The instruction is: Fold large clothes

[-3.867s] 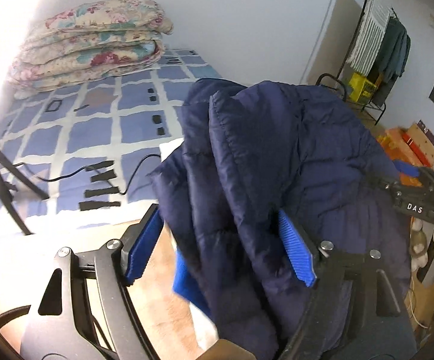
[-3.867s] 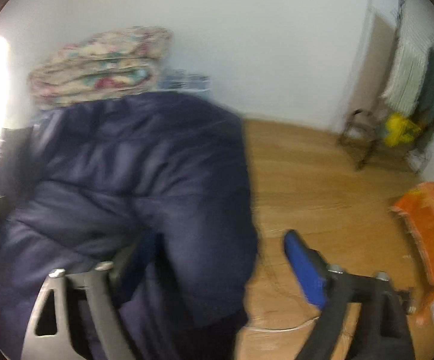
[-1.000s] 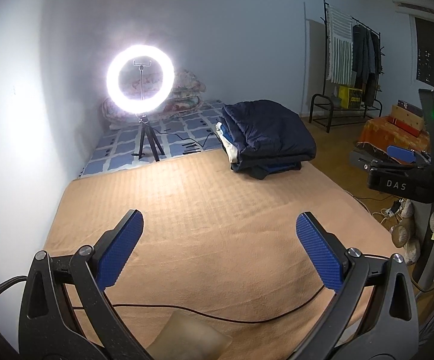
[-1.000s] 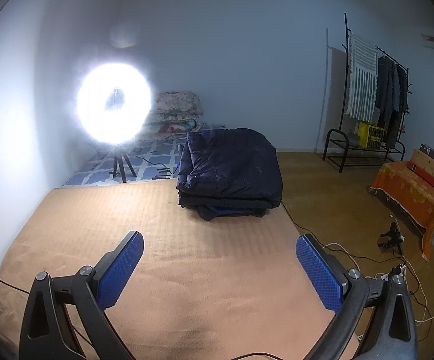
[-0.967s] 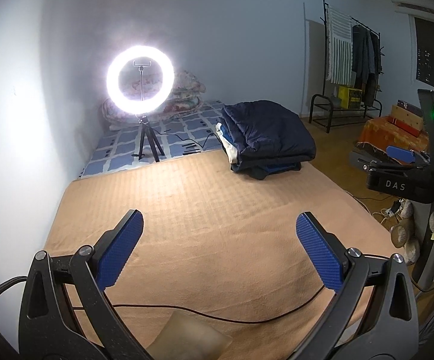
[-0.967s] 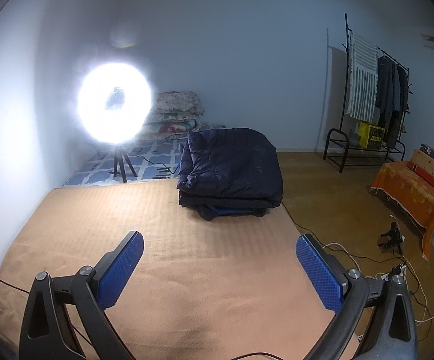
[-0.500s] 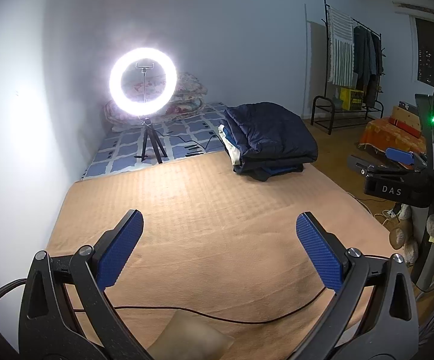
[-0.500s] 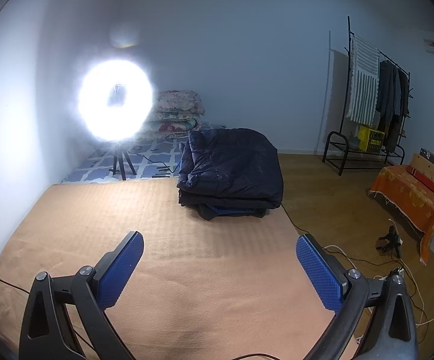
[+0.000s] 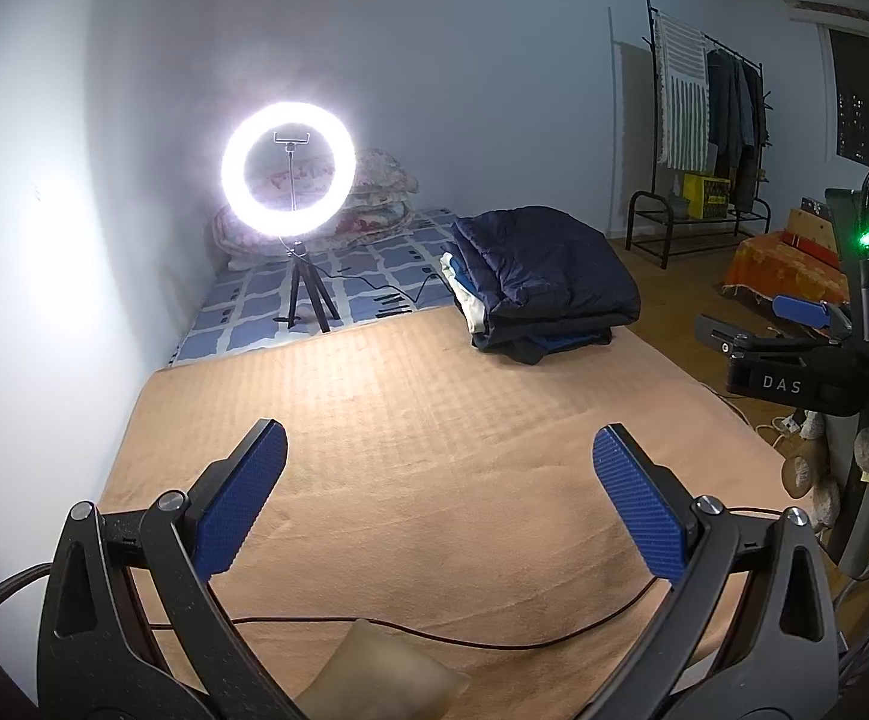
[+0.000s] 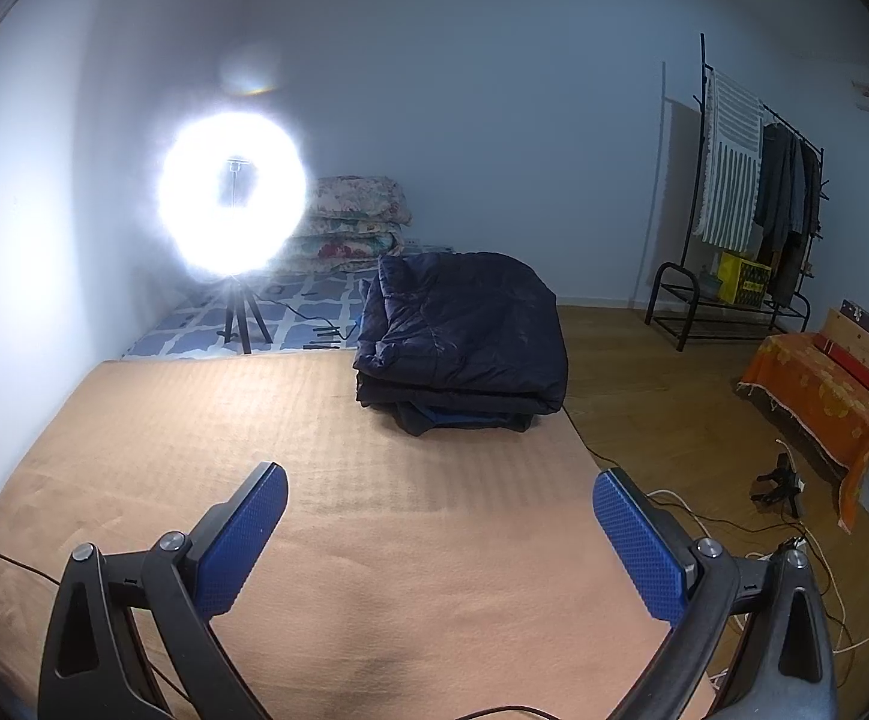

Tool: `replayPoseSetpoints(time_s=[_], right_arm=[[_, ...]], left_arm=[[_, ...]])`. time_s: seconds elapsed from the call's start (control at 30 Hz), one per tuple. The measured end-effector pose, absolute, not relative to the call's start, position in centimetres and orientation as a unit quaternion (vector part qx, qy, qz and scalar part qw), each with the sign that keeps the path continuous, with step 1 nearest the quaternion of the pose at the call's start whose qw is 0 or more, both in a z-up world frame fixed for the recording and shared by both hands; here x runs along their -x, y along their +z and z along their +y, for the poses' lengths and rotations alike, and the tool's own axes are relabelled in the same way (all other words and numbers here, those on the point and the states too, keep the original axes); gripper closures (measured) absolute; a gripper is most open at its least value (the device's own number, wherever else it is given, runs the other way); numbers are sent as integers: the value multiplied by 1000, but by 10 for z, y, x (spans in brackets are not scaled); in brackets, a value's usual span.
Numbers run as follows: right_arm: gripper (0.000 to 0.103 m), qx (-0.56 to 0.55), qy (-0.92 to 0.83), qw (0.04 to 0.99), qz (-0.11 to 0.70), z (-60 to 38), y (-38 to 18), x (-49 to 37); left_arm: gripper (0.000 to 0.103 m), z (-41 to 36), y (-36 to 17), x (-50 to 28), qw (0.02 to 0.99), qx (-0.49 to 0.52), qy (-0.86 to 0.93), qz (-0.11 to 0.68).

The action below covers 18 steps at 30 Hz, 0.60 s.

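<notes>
On tan blanket (image 10: 266, 420), folded navy jacket (image 10: 464, 330).

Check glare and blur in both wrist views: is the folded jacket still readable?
Left wrist: ring light flares but keeps its ring shape; jacket sharp. Right wrist: ring light blooms into a blob with a ghost spot above; jacket still crisp, stitching visible. Both show fisheye bending and dark corners.
</notes>
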State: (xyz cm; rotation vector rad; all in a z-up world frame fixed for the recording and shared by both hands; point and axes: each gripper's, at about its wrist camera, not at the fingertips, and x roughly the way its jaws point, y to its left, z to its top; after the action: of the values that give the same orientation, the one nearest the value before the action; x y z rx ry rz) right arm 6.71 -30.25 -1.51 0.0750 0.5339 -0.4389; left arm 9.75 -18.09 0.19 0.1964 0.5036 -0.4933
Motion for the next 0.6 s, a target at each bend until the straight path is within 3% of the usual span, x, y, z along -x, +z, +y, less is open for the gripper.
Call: replayPoseSetpoints(time_s=[0.6], right_arm=[[0,-34,-216,938,267,-303,-20,-66]], left_arm=[[0,-178,2,-99,934,-99,-240,245]])
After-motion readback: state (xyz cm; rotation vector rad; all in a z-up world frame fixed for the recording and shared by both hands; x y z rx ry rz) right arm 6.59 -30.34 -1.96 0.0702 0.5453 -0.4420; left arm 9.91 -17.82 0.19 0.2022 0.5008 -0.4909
